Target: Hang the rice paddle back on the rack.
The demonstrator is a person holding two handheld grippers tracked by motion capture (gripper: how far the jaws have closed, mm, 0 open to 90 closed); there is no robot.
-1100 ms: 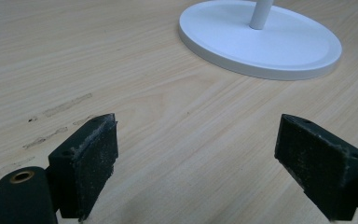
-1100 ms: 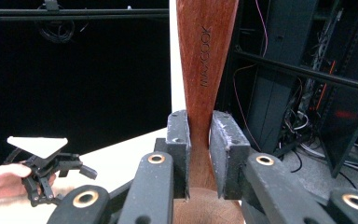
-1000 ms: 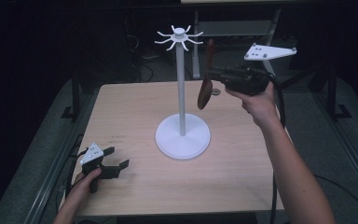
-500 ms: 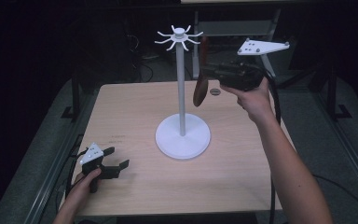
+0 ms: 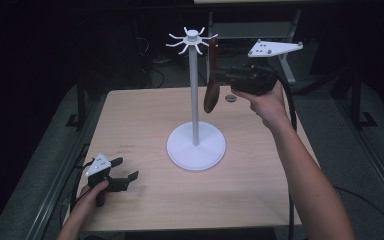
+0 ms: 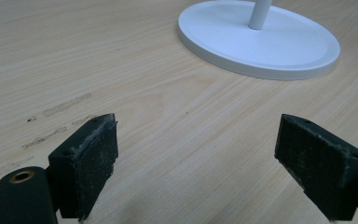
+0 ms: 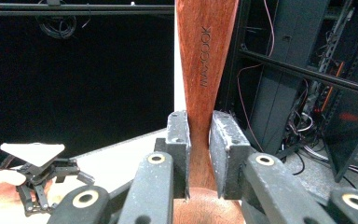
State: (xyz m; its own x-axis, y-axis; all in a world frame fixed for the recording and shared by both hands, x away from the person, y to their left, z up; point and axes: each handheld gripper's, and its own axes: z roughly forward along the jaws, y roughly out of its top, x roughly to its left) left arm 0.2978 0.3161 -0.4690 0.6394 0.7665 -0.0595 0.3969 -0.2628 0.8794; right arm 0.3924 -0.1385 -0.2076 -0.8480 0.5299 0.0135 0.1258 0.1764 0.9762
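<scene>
Hanging upright, wooden spoon (image 5: 211, 90), bowl downward

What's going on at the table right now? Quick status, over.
Right tool shut on wooden spoon, raised beside white stand. Left tool open, low over table. Nothing blocking the hooks.

Burned lengthwise into the handle of the reddish wooden spoon (image 7: 204, 56), in capitals running along the wood: "MAXCOOK". Nothing else legible anywhere in view.

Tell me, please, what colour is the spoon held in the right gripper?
Reddish-brown wood; the spoon shows best in the right gripper view.
</scene>
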